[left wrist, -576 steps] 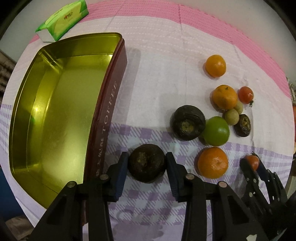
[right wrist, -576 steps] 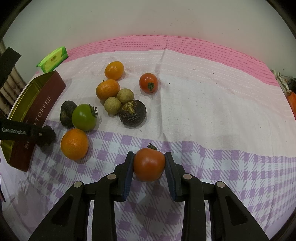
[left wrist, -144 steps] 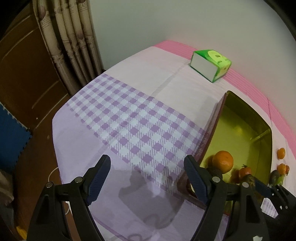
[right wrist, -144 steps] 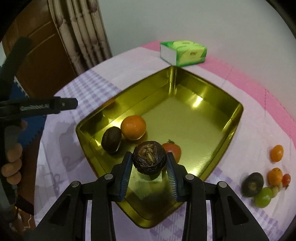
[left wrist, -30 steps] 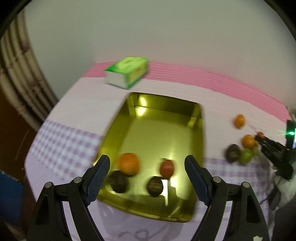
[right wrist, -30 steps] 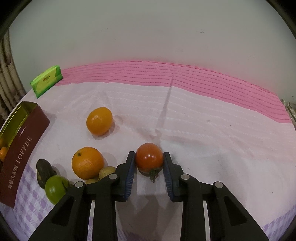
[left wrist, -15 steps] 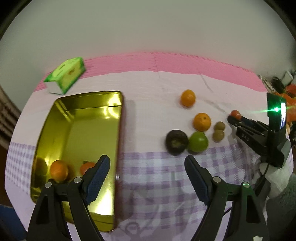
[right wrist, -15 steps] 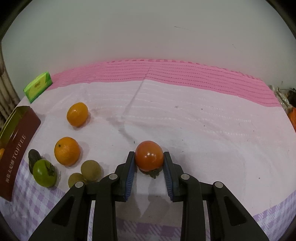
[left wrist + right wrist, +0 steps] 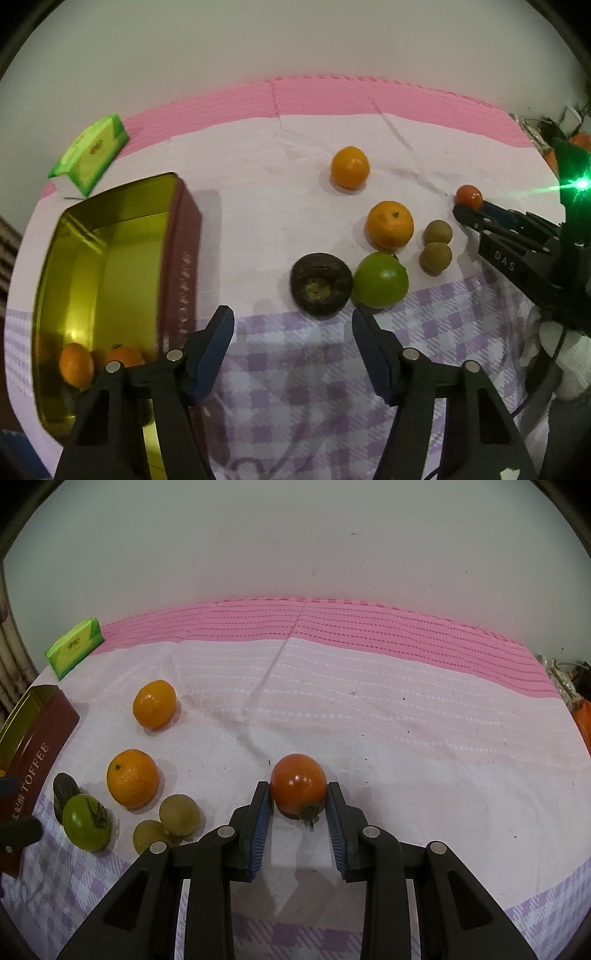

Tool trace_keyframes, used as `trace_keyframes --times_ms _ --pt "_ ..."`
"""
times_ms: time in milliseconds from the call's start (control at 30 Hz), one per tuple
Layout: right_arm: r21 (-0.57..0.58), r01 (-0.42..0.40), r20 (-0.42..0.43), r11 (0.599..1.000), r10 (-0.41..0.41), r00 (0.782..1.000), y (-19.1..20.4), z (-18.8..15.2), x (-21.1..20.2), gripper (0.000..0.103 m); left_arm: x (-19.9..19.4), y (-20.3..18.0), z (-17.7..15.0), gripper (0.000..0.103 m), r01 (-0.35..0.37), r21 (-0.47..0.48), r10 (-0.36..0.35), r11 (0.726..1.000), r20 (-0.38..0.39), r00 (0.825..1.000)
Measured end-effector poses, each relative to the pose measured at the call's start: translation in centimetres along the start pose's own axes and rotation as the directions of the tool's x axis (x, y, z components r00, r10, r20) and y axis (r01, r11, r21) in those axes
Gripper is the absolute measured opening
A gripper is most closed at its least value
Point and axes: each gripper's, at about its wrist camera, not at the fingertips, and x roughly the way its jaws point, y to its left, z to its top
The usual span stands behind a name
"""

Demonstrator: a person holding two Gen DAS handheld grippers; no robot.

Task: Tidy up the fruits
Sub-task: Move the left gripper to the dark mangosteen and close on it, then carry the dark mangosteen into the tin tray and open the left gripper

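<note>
My left gripper [image 9: 291, 325] hangs over the checked cloth with its jaws closing. A dark round fruit [image 9: 320, 284] lies just past the fingertips, and the pads do not touch it. A green tomato [image 9: 380, 280] rests against that fruit's right side. My right gripper [image 9: 297, 801] is shut on a red tomato [image 9: 298, 788] low over the cloth; the left wrist view shows the right gripper [image 9: 469, 206] far right. The gold toffee tin [image 9: 110, 236] stands at the left and holds an orange [image 9: 75, 363] and a red fruit [image 9: 123, 356].
Two oranges [image 9: 349, 167] [image 9: 389, 224] and two small brown fruits [image 9: 437, 232] lie between the grippers. A green tissue pack [image 9: 92, 155] sits behind the tin. A gloved hand [image 9: 569, 354] holds the right gripper. The table's right edge carries clutter [image 9: 565, 686].
My left gripper swung from over the tin toward the loose fruit and sank closer to the dark fruit, and its jaws have narrowed. The right gripper still holds the red tomato, almost still.
</note>
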Motion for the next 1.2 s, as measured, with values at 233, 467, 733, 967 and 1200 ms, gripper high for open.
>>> trace_keyframes --times_ms 233,467,733,967,1200 --pt "0.002 -0.002 0.000 1.000 0.002 1.000 -0.1 0.0 0.0 0.032 1.5 -0.5 0.8 0.061 0.024 -0.003 -0.024 1.000 -0.008 1.000" --pt "0.002 -0.002 0.000 1.000 0.002 1.000 -0.1 -0.1 -0.1 0.033 2.8 -0.1 1.9 0.061 0.037 -0.035 -0.038 0.999 -0.013 0.999" --pt "0.000 0.001 0.000 1.000 -0.001 1.000 0.0 -0.2 -0.2 0.034 3.2 -0.5 1.7 0.038 0.076 -0.035 -0.077 0.996 -0.022 0.997" --pt "-0.001 0.002 0.000 1.000 -0.002 1.000 0.0 -0.2 -0.2 0.034 3.2 -0.4 1.2 0.038 0.084 -0.048 -0.085 0.995 -0.020 0.996" --pt "-0.012 0.010 -0.002 1.000 -0.010 1.000 0.4 -0.2 -0.1 0.034 2.7 -0.3 0.4 0.038 0.081 -0.062 -0.082 0.995 -0.023 0.996"
